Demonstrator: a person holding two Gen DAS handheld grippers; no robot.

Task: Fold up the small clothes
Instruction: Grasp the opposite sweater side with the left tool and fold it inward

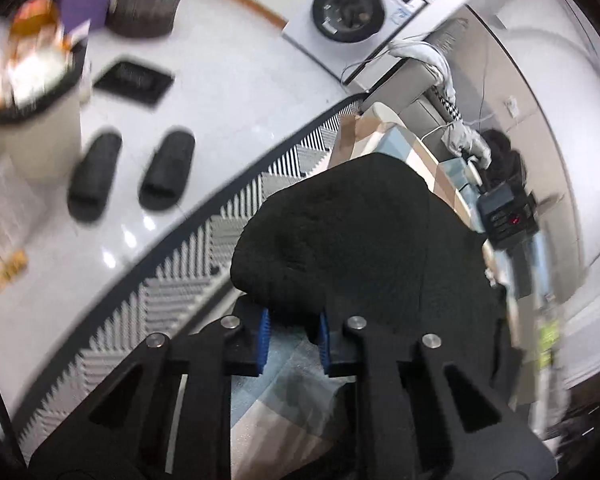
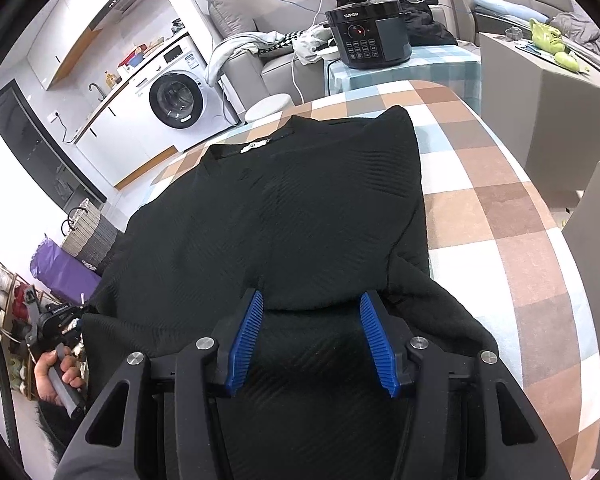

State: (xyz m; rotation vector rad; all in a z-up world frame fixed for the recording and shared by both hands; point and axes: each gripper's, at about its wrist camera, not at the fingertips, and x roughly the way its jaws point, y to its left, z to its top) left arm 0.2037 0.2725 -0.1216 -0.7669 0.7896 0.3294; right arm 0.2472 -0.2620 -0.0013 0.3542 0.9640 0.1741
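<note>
Black garment on the checked table, one gripper at each side

Left wrist view: the left gripper [image 1: 293, 334] has its blue pads [image 1: 263, 336] drawn close on a fold of the black garment [image 1: 352, 232], pinching its edge above the checked tablecloth [image 1: 400, 136]; beyond the table lie two black slippers [image 1: 132, 174] and a washing machine [image 1: 350, 10]. Right wrist view: the right gripper [image 2: 310, 344] stands half spread, its pads astride a raised fold of the garment [image 2: 284, 208] without clearly pressing it; the garment lies flat over the tablecloth [image 2: 512, 216], collar away from the camera. A hand [image 2: 58, 376] grips a handle at lower left, and a black cooker [image 2: 366, 36] sits behind.
</note>
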